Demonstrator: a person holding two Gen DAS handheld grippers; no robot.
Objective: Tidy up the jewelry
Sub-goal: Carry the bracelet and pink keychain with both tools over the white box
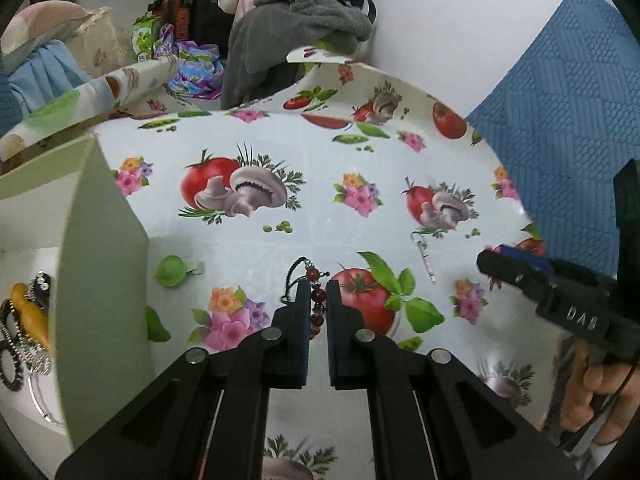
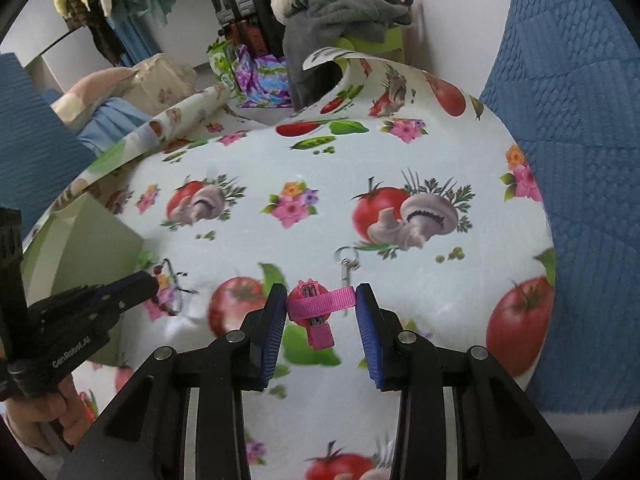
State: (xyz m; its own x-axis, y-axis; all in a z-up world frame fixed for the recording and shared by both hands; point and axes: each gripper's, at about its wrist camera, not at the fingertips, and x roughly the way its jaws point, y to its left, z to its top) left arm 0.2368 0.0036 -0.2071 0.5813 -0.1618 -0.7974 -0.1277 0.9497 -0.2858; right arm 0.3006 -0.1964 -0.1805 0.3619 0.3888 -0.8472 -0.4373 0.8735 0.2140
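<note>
My left gripper point(image 1: 318, 286) is shut on a red bead bracelet point(image 1: 313, 274) with a black cord, held above the patterned tablecloth point(image 1: 320, 208). In the right wrist view the same gripper point(image 2: 150, 283) shows at the left with the bracelet point(image 2: 165, 276) hanging from its tip. My right gripper point(image 2: 321, 296) is shut on a pink ribbon hair clip point(image 2: 320, 334), the ribbon stretched between both pads. A silver key ring charm point(image 2: 347, 261) lies on the cloth just beyond it, also seen as the charm point(image 1: 425, 254) in the left wrist view.
An open pale green box point(image 1: 100, 240) stands at the left and holds several pieces of jewelry point(image 1: 28, 320). A blue textured cushion point(image 1: 560, 100) borders the table on the right. Piled clothes point(image 1: 304, 12) lie behind. A person's hand point(image 1: 592, 396) holds the right tool.
</note>
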